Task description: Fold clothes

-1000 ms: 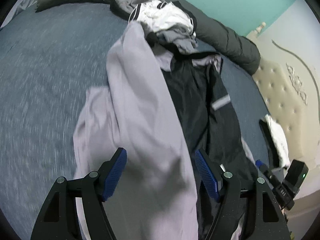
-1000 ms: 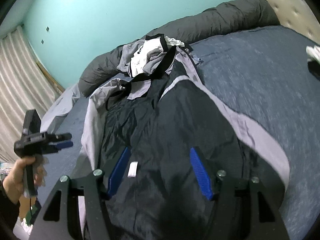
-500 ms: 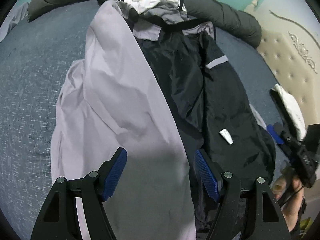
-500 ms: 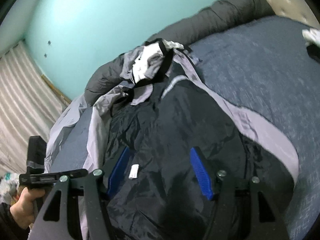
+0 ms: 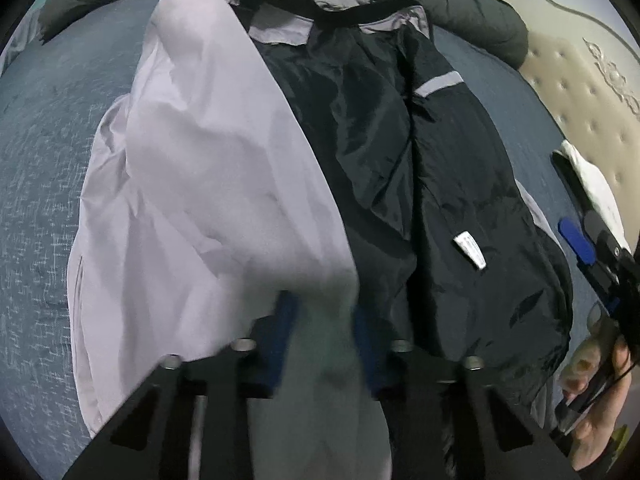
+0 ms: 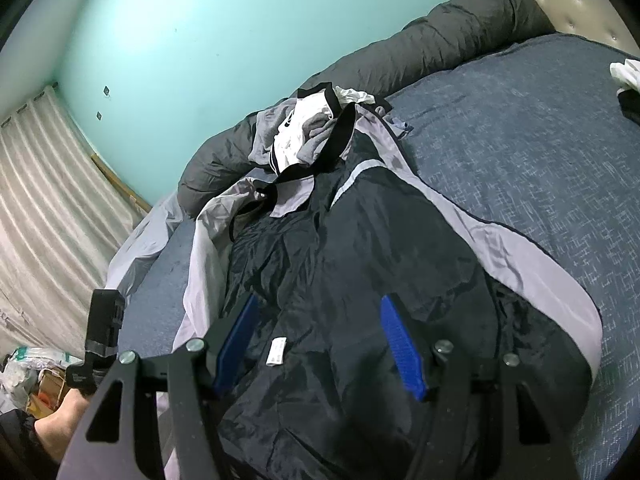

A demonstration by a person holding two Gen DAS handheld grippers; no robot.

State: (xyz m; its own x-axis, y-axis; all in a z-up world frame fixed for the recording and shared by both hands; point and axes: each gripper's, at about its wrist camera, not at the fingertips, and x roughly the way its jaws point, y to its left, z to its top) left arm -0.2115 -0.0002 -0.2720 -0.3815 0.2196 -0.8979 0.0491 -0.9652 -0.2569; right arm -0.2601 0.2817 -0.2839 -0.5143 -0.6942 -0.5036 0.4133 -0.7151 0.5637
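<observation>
A jacket (image 5: 400,152) lies opened out on the bed (image 6: 520,152), its shiny black lining facing up, with a white care label (image 6: 277,351) sewn near the hem. Its pale lilac-grey outer panel (image 5: 208,168) is turned over along one side, and a lilac band edges the other side. Beyond its collar sits a small heap of white, grey and black clothes (image 6: 308,132).

The left claw (image 5: 322,336) is blurred, but its blue pads look drawn close together on the hem of the lilac panel, apparently pinching it. The right claw (image 6: 316,344) stands spread wide above the black lining near the label, gripping nothing.

The bed has a speckled blue cover; a dark grey duvet roll (image 6: 440,40) runs along its far edge, beside a cream tufted headboard (image 5: 580,92). The wall (image 6: 200,40) is turquoise, with a striped beige curtain (image 6: 44,200) at one side.
</observation>
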